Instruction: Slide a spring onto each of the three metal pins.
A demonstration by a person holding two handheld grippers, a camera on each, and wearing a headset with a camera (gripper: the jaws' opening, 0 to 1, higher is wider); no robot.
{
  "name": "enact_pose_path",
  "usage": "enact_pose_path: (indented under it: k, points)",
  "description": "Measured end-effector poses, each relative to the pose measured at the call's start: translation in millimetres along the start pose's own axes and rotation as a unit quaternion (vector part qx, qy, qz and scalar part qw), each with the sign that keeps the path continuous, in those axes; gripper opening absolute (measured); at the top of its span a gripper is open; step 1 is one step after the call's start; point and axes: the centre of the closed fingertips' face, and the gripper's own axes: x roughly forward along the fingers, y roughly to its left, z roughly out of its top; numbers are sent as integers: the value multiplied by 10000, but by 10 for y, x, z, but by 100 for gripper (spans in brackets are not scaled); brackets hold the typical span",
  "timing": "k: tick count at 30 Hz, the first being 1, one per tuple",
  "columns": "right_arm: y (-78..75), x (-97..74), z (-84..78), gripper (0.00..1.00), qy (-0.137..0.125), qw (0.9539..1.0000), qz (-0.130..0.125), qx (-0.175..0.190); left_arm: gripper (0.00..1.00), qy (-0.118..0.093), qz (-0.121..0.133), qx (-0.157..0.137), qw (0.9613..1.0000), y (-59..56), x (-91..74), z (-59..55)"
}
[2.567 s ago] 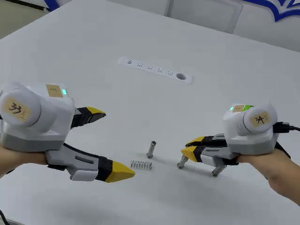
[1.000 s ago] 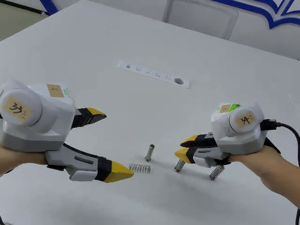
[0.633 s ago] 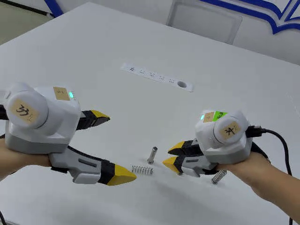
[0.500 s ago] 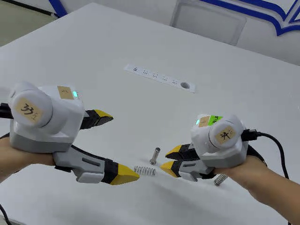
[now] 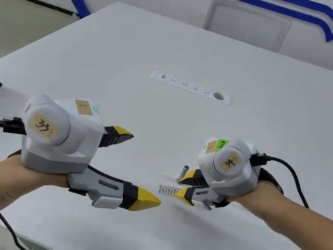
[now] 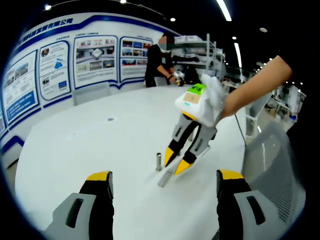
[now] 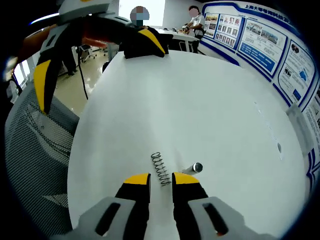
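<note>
One white table point(image 5: 130, 47) holds a power strip point(image 5: 190, 87), a loose spring point(image 5: 167, 190) and a pin point(image 5: 183, 173); posters point(image 6: 95, 55) line the room's wall. Left tongs point(image 5: 143, 167) gape wide, right tongs point(image 5: 184, 185) slightly apart.

Head view: looks steeply down from behind both my tongs, at close range. The view on my left gripper point(image 5: 143, 167) faces along its jaws at the right gripper point(image 6: 176, 162). The right gripper view faces back at the left one, from nearer. All three views share the spring point(image 5: 167, 189) and the bare pin point(image 5: 183, 173) between the tips.
</note>
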Motion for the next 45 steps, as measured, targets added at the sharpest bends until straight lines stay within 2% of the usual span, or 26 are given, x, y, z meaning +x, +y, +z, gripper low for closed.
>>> enact_pose_path:
  k: [3,7,9,13,20,21,24,27,29,32,35,40,45]
  points:
    - [26,38,14,17,-37,9998,106,170,87,16,7,-17,10000,1,1,-13]
    - [20,101,-44,17,109,9999,73,68,87,52,0,-18,10000,-5,2,-36]
    - [23,121,-59,17,155,9998,65,129,87,68,-4,-24,10000,-1,3,-49]
    - [25,147,-68,17,219,9998,36,19,86,115,50,-29,9999,52,-16,-79]
    - [-3,212,-177,17,424,9991,74,-53,86,121,65,-21,9999,91,-35,-66]
    - [-6,204,-136,16,299,9995,68,127,86,121,70,-16,9999,96,-35,-64]
    - [-15,210,-150,16,342,9994,89,10,86,99,58,-36,9999,100,-29,-53]
    - [57,218,-147,11,302,9989,286,217,86,113,51,-12,9999,89,-16,-52]
    - [18,214,-145,11,278,9990,220,257,86,103,29,-18,9999,75,-7,-42]
    - [24,215,-152,11,268,9988,217,340,85,-48,-42,-115,9999,41,1,35]
    - [55,204,-161,11,338,9988,245,267,85,-131,-31,-139,9998,48,-3,91]
    - [89,143,-165,11,352,9988,259,197,82,-82,-41,-19,10000,45,7,91]
    - [79,17,-84,11,228,9993,215,193,80,15,-130,76,9999,-9,32,90]
